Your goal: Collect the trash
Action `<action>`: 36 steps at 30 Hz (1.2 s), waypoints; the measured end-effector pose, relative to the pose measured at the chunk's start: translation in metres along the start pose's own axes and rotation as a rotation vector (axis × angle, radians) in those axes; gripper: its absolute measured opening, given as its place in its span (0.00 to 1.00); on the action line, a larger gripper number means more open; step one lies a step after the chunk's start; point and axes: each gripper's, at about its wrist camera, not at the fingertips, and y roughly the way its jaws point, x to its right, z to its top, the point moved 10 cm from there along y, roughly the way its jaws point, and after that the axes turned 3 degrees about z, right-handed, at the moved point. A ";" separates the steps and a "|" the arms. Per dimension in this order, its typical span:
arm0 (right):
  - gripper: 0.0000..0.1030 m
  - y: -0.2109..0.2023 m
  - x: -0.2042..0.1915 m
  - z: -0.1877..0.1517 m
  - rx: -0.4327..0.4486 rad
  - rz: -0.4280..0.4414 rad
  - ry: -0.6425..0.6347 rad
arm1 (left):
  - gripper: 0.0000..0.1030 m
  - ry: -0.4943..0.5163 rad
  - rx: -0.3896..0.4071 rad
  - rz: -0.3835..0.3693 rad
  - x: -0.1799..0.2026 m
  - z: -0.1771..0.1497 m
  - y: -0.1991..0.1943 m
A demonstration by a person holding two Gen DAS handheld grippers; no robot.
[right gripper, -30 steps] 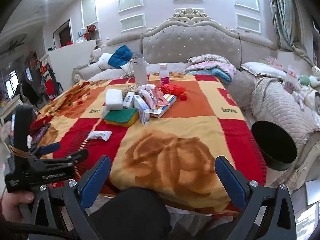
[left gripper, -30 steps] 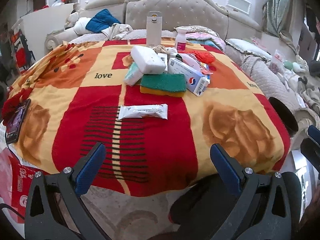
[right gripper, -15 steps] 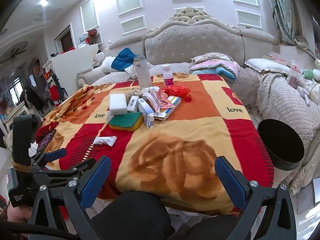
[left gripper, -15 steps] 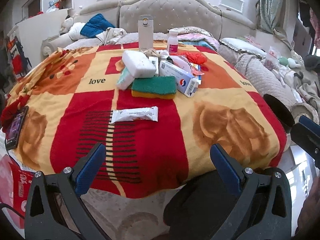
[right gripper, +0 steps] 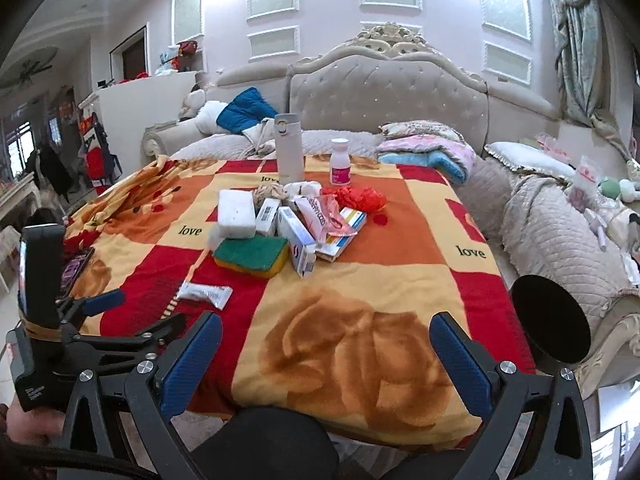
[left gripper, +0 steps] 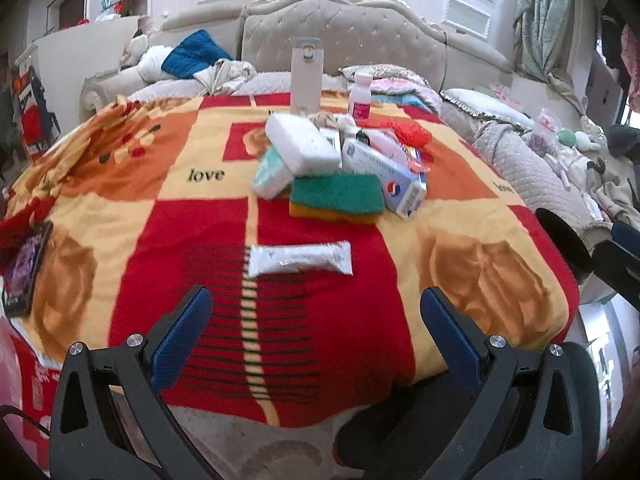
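Note:
A white wrapper [left gripper: 300, 258] lies alone on the red part of the table blanket [left gripper: 120, 200], just ahead of my open, empty left gripper [left gripper: 316, 320]; it also shows in the right wrist view [right gripper: 205, 294]. Behind it is a pile: a green and yellow sponge [left gripper: 336, 196], a white block [left gripper: 302, 144], a blue and white box [left gripper: 384, 176], red crumpled plastic [right gripper: 360, 198]. A black round bin [right gripper: 550, 328] stands at the table's right edge. My right gripper [right gripper: 326, 354] is open and empty over the near edge.
A tall white flask [right gripper: 289, 148] and a white bottle with a pink label [right gripper: 340, 162] stand at the back. A dark phone [left gripper: 26, 268] lies at the left edge. A sofa [right gripper: 560, 232] with bedding is on the right.
My left gripper has moved forward toward the white wrapper, which now looks nearer. My right gripper has drifted slightly closer to the table. Both stay open.

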 end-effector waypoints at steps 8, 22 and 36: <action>1.00 0.007 -0.019 0.016 -0.015 -0.023 -0.006 | 1.00 0.043 0.007 -0.065 -0.008 0.007 -0.006; 1.00 0.003 -0.017 0.020 0.002 -0.043 -0.068 | 1.00 -0.005 0.027 0.009 -0.010 -0.004 -0.014; 1.00 -0.045 0.018 -0.011 0.054 -0.005 -0.014 | 1.00 -0.003 0.006 0.039 0.027 -0.018 -0.027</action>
